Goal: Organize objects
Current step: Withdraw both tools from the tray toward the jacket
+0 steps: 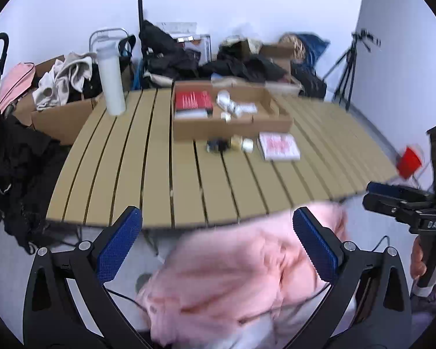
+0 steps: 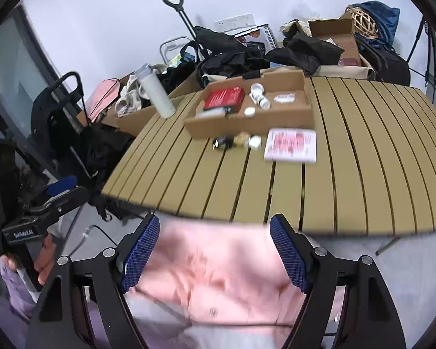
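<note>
Off the table's point(image 2: 348, 145) near edge, your left gripper point(image 1: 218, 250) and right gripper point(image 2: 215, 253) hang spread and empty, clear of the box point(image 2: 247, 116).

**Lots of blur, a few things you just can't make out**

Pink cloth point(image 1: 241, 273) at the bottom of both views is smeared, so folds and edges are mush, and the lower frame edge cuts it off. The white-and-red booklet point(image 2: 290, 144) is blurred too; print unreadable. Small bits in front of the box point(image 2: 247, 122), at centre frame, are too tiny and soft to name: something dark point(image 1: 217, 145), something pale point(image 1: 247, 144). The box wall hides the lower part of what's inside. The red thing point(image 1: 410, 161) at the right edge is smeared and half behind the other gripper. Pile point(image 2: 305, 49) along the top: mostly overlapping dark fabric.
</note>
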Available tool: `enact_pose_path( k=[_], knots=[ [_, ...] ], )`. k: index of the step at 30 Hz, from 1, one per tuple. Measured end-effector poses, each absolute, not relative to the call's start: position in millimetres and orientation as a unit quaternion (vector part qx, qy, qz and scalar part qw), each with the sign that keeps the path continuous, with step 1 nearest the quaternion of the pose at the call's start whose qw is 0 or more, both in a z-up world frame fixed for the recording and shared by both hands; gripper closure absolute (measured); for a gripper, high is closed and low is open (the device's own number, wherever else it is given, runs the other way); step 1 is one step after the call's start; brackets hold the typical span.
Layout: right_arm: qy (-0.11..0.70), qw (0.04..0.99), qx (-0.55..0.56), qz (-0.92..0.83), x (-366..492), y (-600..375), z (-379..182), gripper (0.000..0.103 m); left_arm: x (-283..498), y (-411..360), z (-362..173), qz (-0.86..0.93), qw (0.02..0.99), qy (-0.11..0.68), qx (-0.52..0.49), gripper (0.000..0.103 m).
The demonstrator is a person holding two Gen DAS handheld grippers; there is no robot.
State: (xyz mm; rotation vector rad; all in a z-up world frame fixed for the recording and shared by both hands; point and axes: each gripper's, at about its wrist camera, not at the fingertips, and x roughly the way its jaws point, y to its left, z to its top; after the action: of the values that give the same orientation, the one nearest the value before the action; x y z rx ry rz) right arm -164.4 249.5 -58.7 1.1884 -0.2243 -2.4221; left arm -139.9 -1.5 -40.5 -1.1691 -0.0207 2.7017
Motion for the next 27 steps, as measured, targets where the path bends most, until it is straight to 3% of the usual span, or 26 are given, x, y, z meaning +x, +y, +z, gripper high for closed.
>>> enact_pose_path(
  k=[14,21,25,26,27],
  knots=[
    [-0.095,0.182,0.428,-0.88,-158.9,254.6,-84.9,0.021,-162.3,-0.2,-76.0,0.897,0.069,-0.022,-0.436,0.0],
    [-0.102,0.15,0.451,-0.874,-203.9,277.5,-114.7,0.021,-226.0,54.8,-96.6,0.887,0.155,-0.015,-0.434,0.002],
    [-0.118,0.128,0.442,-0.88,-253.0,301.9,-126.7,0.022,-290.1,101.2,-121.4,0.86,0.187,-0.006,-0.474,0.029],
    [-0.124,0.123,0.444,-0.879,-265.5,307.2,-131.5,0.024,-305.1,112.5,-127.1,0.856,0.198,-0.009,-0.478,0.03],
    [-0.131,0.117,0.451,-0.875,-279.0,312.2,-137.4,0.032,-323.1,125.2,-135.0,0.85,0.211,-0.015,-0.483,0.031]
  ],
)
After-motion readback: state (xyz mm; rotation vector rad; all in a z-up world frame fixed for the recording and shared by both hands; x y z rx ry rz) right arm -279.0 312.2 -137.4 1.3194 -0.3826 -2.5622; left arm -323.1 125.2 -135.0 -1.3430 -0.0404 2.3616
